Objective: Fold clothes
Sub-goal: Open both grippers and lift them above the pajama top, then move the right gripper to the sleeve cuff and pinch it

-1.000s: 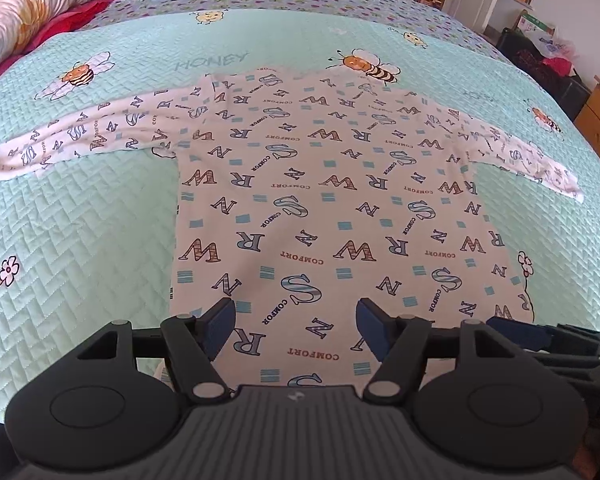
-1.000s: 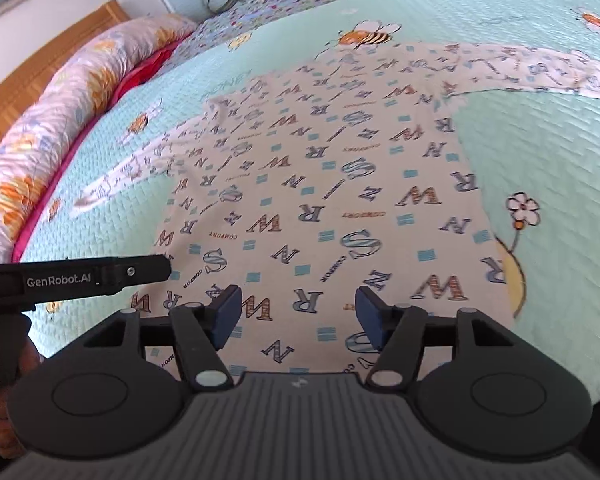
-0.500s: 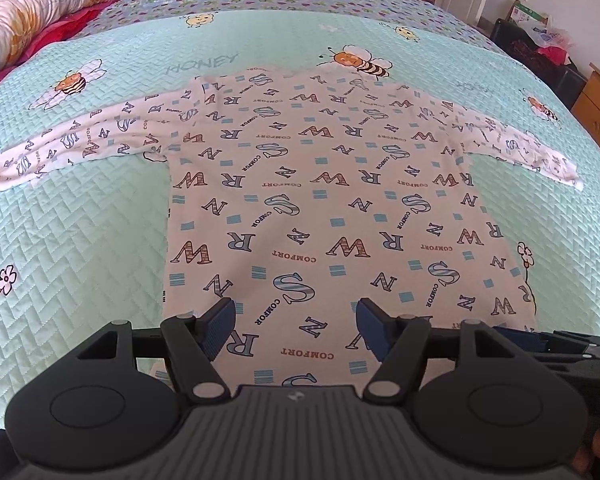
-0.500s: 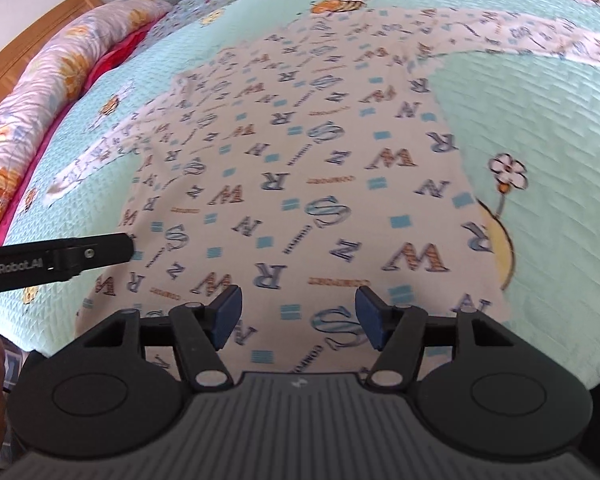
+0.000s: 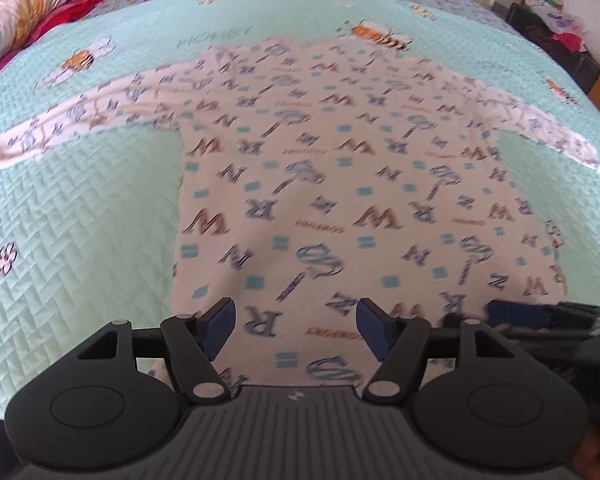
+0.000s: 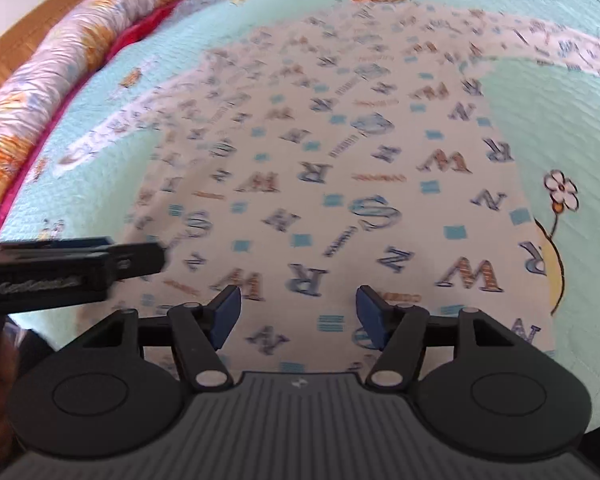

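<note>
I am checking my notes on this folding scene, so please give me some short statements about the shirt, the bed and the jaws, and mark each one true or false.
1. The shirt lies spread flat with both sleeves stretched out to the sides. True.
2. The left gripper has its jaws shut on the hem. False: the jaws stand open and grip no cloth.
3. The bedspread is pale green with bees printed on it. True.
4. The shirt is already folded in half. False: it is fully unfolded.
5. The right gripper has open jaws above the lower part of the shirt. True.
</note>
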Available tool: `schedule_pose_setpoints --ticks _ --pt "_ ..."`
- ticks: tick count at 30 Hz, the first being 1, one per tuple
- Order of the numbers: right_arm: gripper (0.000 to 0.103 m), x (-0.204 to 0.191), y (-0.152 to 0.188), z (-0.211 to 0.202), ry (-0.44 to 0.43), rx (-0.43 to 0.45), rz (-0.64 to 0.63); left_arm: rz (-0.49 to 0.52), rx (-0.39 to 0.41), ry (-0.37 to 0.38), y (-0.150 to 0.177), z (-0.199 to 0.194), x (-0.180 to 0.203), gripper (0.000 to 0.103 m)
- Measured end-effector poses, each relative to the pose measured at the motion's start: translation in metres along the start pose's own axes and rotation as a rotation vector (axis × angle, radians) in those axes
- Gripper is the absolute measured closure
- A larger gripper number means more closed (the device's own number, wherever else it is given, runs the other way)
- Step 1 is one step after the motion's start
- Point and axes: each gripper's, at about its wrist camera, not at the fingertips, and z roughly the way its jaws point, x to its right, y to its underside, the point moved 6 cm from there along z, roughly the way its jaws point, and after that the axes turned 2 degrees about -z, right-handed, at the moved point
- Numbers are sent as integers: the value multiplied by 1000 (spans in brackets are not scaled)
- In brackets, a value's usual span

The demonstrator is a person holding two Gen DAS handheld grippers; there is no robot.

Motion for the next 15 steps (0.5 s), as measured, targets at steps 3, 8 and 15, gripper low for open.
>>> schedule_pose_setpoints --ticks 3,8,15 --pt "38 24 0 -10 -42 31 89 -31 -36 -19 13 9 -17 34" --pt "38 57 7 -30 -6 59 171 -67 -53 -20 24 10 -32 34" --pt "38 38 3 -38 21 86 127 -41 0 -8 10 -2 -19 34"
